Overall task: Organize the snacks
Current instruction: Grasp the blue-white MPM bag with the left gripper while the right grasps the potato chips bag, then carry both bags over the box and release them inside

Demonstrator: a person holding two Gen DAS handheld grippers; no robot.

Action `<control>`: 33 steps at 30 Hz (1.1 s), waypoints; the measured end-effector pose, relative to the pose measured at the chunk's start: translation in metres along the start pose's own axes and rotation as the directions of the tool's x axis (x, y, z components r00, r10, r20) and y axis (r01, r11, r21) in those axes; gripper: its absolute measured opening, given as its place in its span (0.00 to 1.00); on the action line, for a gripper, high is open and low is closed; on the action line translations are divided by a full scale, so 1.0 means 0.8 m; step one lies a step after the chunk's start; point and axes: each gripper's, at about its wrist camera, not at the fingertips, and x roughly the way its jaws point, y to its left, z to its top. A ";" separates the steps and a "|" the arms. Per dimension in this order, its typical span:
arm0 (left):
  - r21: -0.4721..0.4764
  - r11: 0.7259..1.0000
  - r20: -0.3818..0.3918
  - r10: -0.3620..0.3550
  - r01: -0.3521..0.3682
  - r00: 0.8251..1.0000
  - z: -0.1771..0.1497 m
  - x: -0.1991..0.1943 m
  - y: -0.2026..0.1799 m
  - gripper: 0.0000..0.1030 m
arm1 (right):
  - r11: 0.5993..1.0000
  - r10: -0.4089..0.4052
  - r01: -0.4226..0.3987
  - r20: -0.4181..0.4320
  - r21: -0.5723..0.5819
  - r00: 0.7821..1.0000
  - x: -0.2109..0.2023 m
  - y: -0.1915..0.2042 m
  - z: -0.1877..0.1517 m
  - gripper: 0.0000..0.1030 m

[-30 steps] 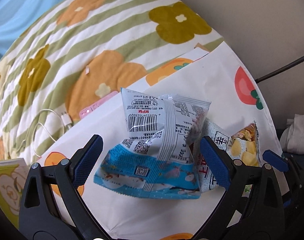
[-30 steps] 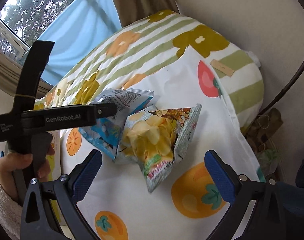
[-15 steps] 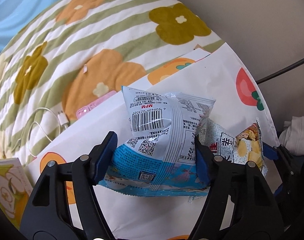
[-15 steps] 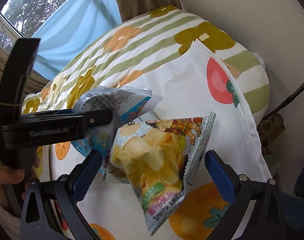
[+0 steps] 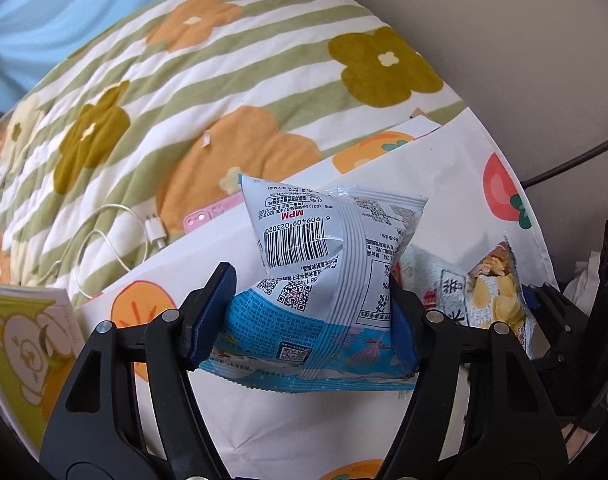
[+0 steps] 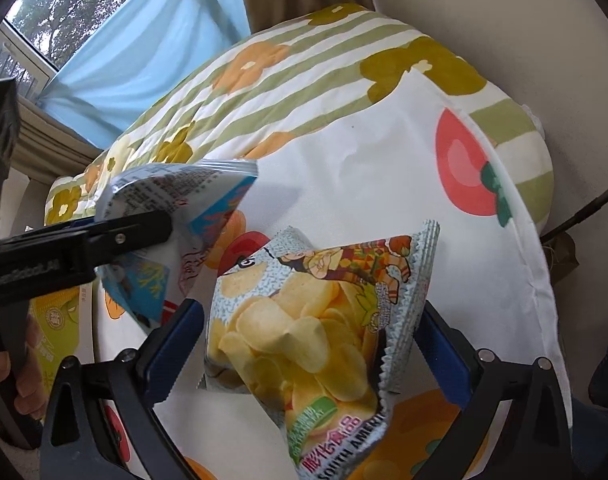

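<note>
My left gripper (image 5: 308, 316) is shut on a blue and silver snack bag (image 5: 324, 276) with a barcode, pads pressing both sides. The same bag (image 6: 183, 208) shows in the right wrist view, held off the cloth by the left gripper (image 6: 143, 236). My right gripper (image 6: 312, 348) has closed in around a chips bag (image 6: 304, 332) printed with yellow crisps; both blue pads sit at its sides. The chips bag (image 5: 492, 288) also shows at the right of the left wrist view, beside the blue bag.
A white cloth with fruit prints (image 6: 364, 184) lies over a green-striped floral quilt (image 5: 183, 100). A pink phone (image 5: 211, 216) and white charger cable (image 5: 103, 240) lie on the quilt. A bear-print booklet (image 5: 23, 344) sits at left. A wall (image 6: 504, 20) stands behind.
Both grippers have closed from wide open: the left onto the blue bag, the right onto the chips bag. The blue bag has lifted off the cloth.
</note>
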 end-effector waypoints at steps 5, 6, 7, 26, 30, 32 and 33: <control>-0.047 0.999 0.025 0.001 0.001 1.000 -0.013 -0.023 0.010 0.65 | 1.000 0.007 -0.007 -0.001 -0.031 1.000 -0.006 0.001 0.004 0.73; -0.054 0.999 0.034 -0.002 0.003 0.999 -0.015 -0.031 0.012 0.65 | 0.999 0.006 -0.005 0.003 -0.035 1.000 -0.008 0.002 0.004 0.73; -0.060 0.998 0.045 -0.004 0.007 0.999 -0.019 -0.041 0.014 0.65 | 0.999 0.005 -0.004 0.013 -0.039 1.000 -0.014 0.002 0.006 0.73; -0.193 0.981 0.379 0.094 -0.021 0.920 -0.146 -0.318 0.109 0.65 | 0.941 0.127 -0.060 0.185 -0.333 0.975 -0.183 0.183 -0.011 0.72; -0.265 0.964 0.392 0.144 -0.038 0.909 -0.196 -0.350 0.156 0.65 | 0.915 0.188 -0.105 0.181 -0.390 0.965 -0.197 0.240 -0.038 0.72; -0.303 0.952 0.389 0.170 -0.048 0.905 -0.225 -0.362 0.179 0.65 | 0.898 0.214 -0.126 0.168 -0.422 0.962 -0.198 0.271 -0.056 0.72; -0.319 0.946 0.387 0.180 -0.052 0.904 -0.238 -0.367 0.189 0.65 | 0.891 0.222 -0.132 0.163 -0.435 0.961 -0.199 0.281 -0.064 0.72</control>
